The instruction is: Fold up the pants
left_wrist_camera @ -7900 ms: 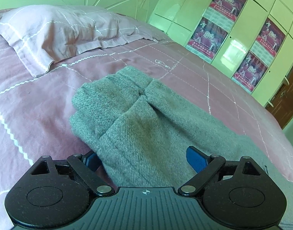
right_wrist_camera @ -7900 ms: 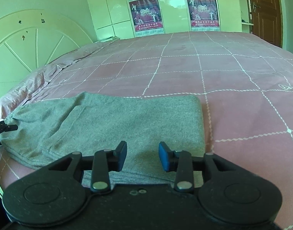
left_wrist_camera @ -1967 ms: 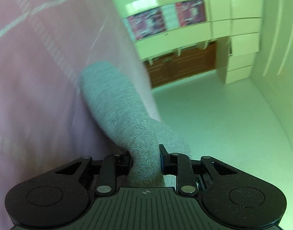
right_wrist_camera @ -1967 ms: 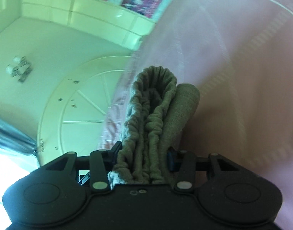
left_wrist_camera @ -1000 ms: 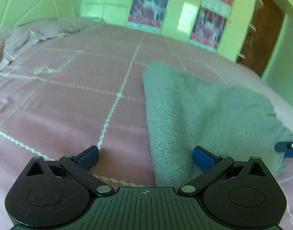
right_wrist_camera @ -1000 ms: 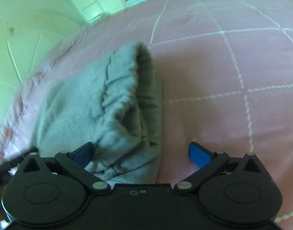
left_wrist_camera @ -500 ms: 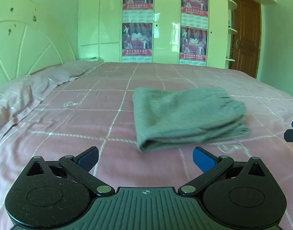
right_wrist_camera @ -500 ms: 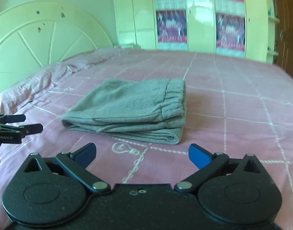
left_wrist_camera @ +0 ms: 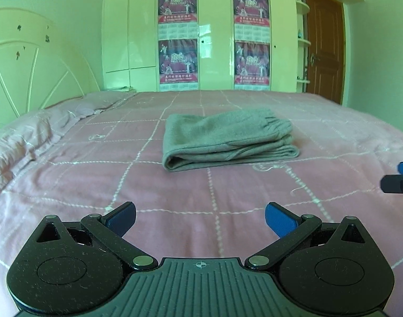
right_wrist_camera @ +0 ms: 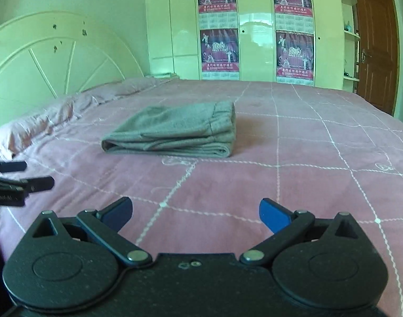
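The left gripper [left_wrist_camera: 200, 218] and right gripper [right_wrist_camera: 195, 211] both hang wide open and empty over a pink bed [left_wrist_camera: 175, 198] with a white grid pattern. Well ahead of both, the grey pants [left_wrist_camera: 225, 138] lie folded in a flat stack mid-bed. Beyond stand a wardrobe [left_wrist_camera: 214, 34] with posters [left_wrist_camera: 177, 60], a headboard [right_wrist_camera: 56, 60] and a brown door [left_wrist_camera: 324, 50]. Only the right view shows the elastic waistband [right_wrist_camera: 222, 120] side-on.

Both wrist views low over bed [left_wrist_camera: 227, 198], facing wardrobe [right_wrist_camera: 254, 26]; shared: folded pants [left_wrist_camera: 227, 138] well ahead of jaws.
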Demonstrator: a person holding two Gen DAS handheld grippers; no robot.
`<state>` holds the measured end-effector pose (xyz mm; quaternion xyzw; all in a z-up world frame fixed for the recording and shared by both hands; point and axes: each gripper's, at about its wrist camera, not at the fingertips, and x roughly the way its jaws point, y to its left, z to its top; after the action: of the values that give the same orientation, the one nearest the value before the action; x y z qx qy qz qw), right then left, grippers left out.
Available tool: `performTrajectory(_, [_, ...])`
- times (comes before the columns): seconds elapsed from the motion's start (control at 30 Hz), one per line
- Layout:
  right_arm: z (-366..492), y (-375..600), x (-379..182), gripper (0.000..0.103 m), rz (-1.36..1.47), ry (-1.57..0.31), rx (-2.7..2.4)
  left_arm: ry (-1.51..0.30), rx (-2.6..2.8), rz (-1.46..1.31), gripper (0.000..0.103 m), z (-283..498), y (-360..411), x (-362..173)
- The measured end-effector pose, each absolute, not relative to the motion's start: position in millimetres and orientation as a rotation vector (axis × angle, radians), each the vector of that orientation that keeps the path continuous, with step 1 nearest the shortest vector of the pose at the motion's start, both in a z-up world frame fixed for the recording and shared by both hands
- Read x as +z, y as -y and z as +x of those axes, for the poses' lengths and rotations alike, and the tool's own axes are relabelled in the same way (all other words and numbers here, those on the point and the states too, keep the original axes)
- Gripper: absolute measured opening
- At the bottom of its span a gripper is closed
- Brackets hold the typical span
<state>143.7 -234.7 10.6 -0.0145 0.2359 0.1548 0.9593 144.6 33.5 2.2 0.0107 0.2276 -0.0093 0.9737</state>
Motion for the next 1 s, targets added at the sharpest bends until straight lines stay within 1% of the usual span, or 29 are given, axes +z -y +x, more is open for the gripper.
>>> performTrajectory(0.2, [134.9, 223.9, 4.0, 0.097, -0.036, -0.483, 0.324, -0.474, 0.013, -0.038, 0.103, 132.1, -41.1, -1.2])
performTrajectory(0.53, [133.2, 217.0, 2.4, 0.097, -0.038, -0.463, 0.328, -0.441, -0.009, 0.001, 0.103, 128.8, -33.9, -1.1])
performTrajectory(1.0, [133.0, 217.6, 1.3, 0.097, -0.029, -0.463, 0.316, -0.44, -0.009, 0.007, 0.103, 126.3, -34.2, 0.6])
